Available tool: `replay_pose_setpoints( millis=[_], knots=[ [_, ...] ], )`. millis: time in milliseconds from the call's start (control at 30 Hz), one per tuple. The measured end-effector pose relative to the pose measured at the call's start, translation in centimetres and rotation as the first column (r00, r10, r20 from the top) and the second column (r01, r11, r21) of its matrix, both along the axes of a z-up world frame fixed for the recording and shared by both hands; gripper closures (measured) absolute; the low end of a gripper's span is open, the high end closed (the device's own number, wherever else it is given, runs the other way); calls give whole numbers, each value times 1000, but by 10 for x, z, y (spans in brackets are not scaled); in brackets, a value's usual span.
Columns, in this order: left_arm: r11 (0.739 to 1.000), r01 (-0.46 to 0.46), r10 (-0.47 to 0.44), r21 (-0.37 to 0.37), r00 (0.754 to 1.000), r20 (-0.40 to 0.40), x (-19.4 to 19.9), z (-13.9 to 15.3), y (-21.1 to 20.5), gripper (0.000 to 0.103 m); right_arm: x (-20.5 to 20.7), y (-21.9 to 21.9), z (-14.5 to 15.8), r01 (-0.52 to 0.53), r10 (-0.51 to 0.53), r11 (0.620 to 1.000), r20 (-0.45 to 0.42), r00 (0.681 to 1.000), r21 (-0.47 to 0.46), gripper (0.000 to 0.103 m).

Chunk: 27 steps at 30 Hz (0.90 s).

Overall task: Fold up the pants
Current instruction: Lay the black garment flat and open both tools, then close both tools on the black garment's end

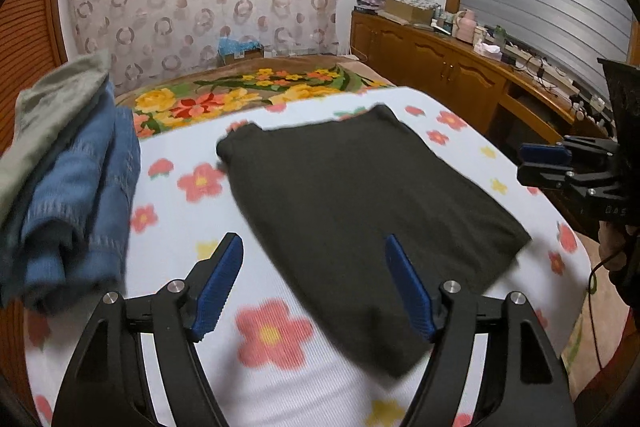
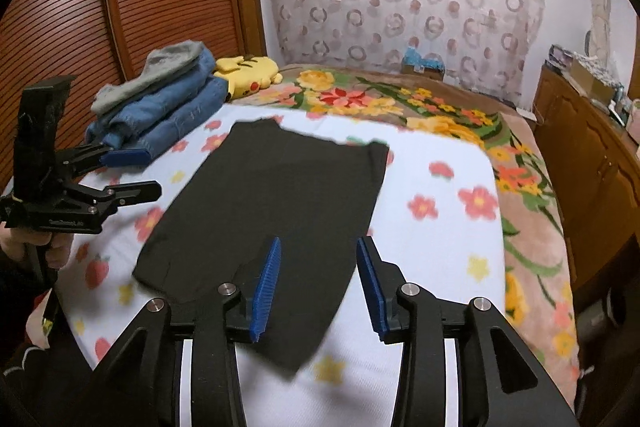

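Across the middle of the white flowered blanket (image 1: 280,379), lying flat and slightly askew: dark pants (image 1: 360,195), already doubled into a neat rectangle, one short end toward the near edge of the bed, the other toward the floral brown bedspread (image 1: 240,95) beyond. Looks soft, thin and light; likely to drape and slide rather than hold shape, so best taken by pinching both layers at the two near corners, or along the near short edge, then carried over toward the far end. Hovering above the near end, touching nothing: left gripper (image 1: 314,287), blue pads spread wide and empty. Likewise right gripper (image 2: 318,287), jaws parted, nothing between them, poised over the near part of the cloth. Seen from the opposite camera, each tool held off the side edge of the bed, apart from the fabric. Piled at the left edge of the bed: folded blue jeans (image 2: 168,115) with a grey garment (image 2: 160,67) on top. Just behind that pile, a yellow plush toy (image 2: 250,71). Along the right wall, a wooden cabinet (image 1: 440,59) with clutter on top.
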<state>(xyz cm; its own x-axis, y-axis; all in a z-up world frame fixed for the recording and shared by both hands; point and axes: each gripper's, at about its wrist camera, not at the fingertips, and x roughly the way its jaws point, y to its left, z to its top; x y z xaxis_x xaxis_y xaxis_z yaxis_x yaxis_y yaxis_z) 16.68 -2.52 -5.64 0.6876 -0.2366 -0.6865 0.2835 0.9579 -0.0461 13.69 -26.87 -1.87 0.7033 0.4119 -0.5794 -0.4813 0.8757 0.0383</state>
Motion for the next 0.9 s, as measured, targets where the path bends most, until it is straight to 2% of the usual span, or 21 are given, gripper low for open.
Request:
replay_pose_setpoints(
  millis=[233,433,467,633,900],
  knots=[
    [1000,19,-20,-14,999,-33,-28,-17,-7,28,-18,2,-16,31,-31,999,-27,999,12,62],
    [1000,20,-21,-16,997,-70,-35,-31,-15,29,-20,2,-30,53,-52,998,-58,997,16,62],
    [999,22,-24,-24,997,-80,-36,-34,-16,30,-20,1,-31,59,-58,998,-58,997,17,62],
    [997,28,-35,-69,994,-107,-39,-40,-17,48,-20,-3,-33,70,-67,997,-80,995,38,62],
    [998,29,-36,-58,991,-125,-38,-45,-19,51,-21,0,-39,79,-72,994,-101,992,70,62]
  ],
)
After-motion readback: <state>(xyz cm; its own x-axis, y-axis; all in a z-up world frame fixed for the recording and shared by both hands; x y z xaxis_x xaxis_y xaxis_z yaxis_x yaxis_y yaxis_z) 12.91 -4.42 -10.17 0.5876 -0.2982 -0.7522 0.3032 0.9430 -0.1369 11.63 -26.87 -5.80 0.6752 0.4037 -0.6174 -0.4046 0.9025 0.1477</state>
